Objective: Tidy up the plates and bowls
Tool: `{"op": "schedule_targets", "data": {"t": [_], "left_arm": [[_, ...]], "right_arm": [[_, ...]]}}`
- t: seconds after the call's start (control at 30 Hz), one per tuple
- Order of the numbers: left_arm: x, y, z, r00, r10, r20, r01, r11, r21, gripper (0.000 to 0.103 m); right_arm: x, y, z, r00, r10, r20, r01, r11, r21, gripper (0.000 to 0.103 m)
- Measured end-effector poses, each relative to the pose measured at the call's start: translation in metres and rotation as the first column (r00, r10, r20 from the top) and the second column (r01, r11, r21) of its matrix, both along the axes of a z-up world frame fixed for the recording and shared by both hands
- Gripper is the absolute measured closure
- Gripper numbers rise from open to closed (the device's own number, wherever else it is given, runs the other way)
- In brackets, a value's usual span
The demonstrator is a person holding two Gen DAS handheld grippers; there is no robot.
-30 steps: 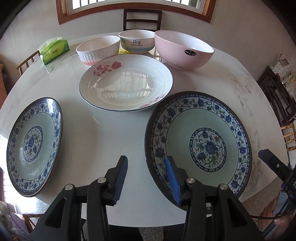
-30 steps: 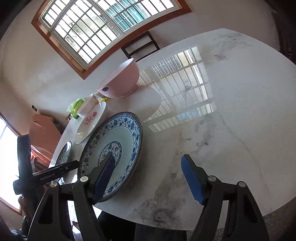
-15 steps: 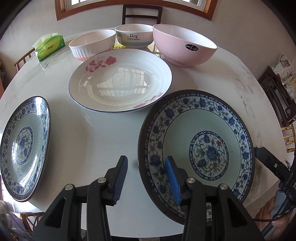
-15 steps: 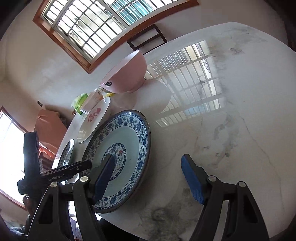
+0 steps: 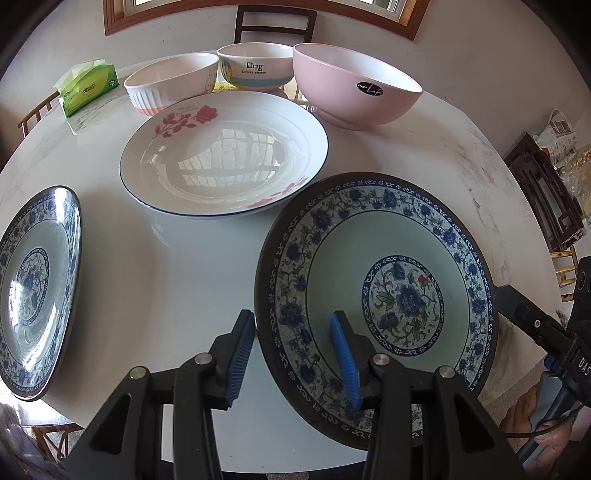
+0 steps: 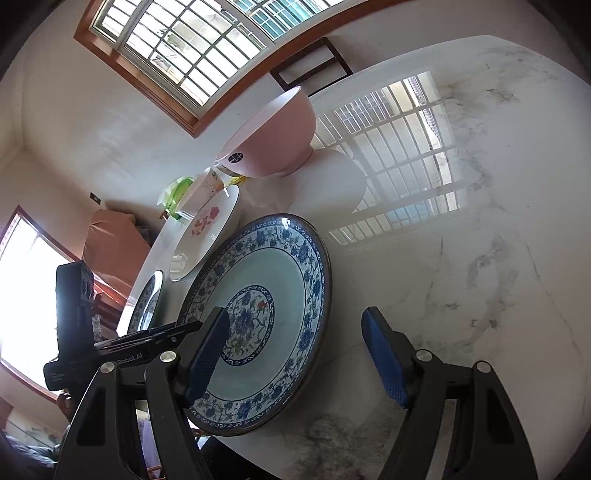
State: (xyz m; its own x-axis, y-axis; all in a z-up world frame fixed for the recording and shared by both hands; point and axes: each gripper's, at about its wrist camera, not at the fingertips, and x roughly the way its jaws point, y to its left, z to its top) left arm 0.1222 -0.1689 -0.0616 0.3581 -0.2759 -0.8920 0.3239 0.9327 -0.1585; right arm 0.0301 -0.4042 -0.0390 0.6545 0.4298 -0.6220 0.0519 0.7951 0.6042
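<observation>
A blue-patterned plate lies on the white table near the front edge. My left gripper is open and straddles its left rim, one finger over the plate, one outside. A second blue-patterned plate lies at far left. A white rose plate sits behind, with a ribbed bowl, a "Dog" bowl and a pink bowl at the back. My right gripper is open and empty, low over the near plate's right side; the pink bowl shows beyond.
A green tissue pack lies at the back left. A dark chair stands behind the table. The marble table top stretches to the right. A dark wooden chair stands off the right edge.
My left gripper has moved forward and its jaws now straddle the near plate's left rim. The right gripper has moved closer over the same plate.
</observation>
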Motion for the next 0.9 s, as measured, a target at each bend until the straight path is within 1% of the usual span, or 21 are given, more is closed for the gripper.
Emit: {"op": "schedule_targets", "data": {"t": [0.03, 0.07, 0.1, 0.13, 0.2, 0.3, 0.33, 0.4, 0.47, 0.6, 0.73, 0.9], "left_arm": [[-0.001, -0.001, 0.000, 1.000, -0.006, 0.001, 0.006, 1.000, 0.000, 0.060], [-0.002, -0.002, 0.000, 1.000, -0.015, 0.004, 0.015, 1.000, 0.002, 0.062], [-0.002, -0.002, 0.000, 1.000, -0.018, 0.006, 0.018, 1.000, -0.003, 0.065], [-0.002, -0.001, 0.001, 1.000, -0.018, 0.000, 0.018, 1.000, -0.023, 0.068], [0.000, 0.004, 0.001, 1.000, -0.009, -0.016, 0.008, 0.999, -0.053, 0.072], [0.003, 0.010, 0.001, 1.000, 0.006, -0.029, -0.008, 0.996, -0.086, 0.075], [0.003, 0.011, 0.001, 1.000, 0.010, -0.026, -0.013, 0.996, -0.086, 0.075], [-0.001, 0.011, 0.002, 1.000, 0.006, -0.010, -0.007, 0.997, -0.077, 0.075], [-0.005, 0.012, 0.002, 1.000, 0.011, 0.000, -0.011, 0.997, -0.077, 0.075], [-0.011, 0.016, 0.003, 1.000, 0.022, 0.010, -0.021, 0.996, -0.081, 0.075], [-0.018, 0.021, 0.005, 0.999, 0.032, 0.024, -0.030, 0.997, -0.075, 0.075], [-0.027, 0.030, 0.012, 0.997, 0.045, 0.060, -0.042, 0.997, -0.062, 0.075]], "right_arm": [[0.001, 0.000, 0.000, 1.000, 0.002, 0.002, -0.002, 1.000, 0.001, 0.031], [0.002, 0.002, 0.000, 1.000, 0.003, 0.002, -0.003, 1.000, -0.002, 0.034], [0.002, 0.003, 0.000, 1.000, 0.008, 0.000, -0.008, 1.000, -0.005, 0.039], [0.004, 0.004, -0.001, 1.000, 0.016, -0.004, -0.016, 1.000, -0.007, 0.042], [0.004, 0.006, -0.002, 1.000, 0.022, -0.009, -0.023, 1.000, -0.020, 0.052], [0.005, 0.009, -0.001, 1.000, 0.015, -0.014, -0.016, 0.999, -0.048, 0.061], [0.004, 0.009, -0.001, 1.000, 0.008, -0.014, -0.009, 0.998, -0.063, 0.064], [0.003, 0.008, -0.002, 1.000, -0.008, -0.025, 0.005, 0.995, -0.096, 0.081], [0.001, 0.005, -0.004, 0.999, -0.013, -0.029, 0.010, 0.996, -0.092, 0.085], [-0.005, 0.008, -0.002, 0.999, -0.022, -0.024, 0.019, 0.993, -0.115, 0.086], [-0.010, 0.011, -0.003, 0.999, -0.027, -0.029, 0.024, 0.995, -0.098, 0.087], [-0.013, 0.018, -0.004, 0.999, -0.027, -0.033, 0.025, 0.996, -0.080, 0.087]]}}
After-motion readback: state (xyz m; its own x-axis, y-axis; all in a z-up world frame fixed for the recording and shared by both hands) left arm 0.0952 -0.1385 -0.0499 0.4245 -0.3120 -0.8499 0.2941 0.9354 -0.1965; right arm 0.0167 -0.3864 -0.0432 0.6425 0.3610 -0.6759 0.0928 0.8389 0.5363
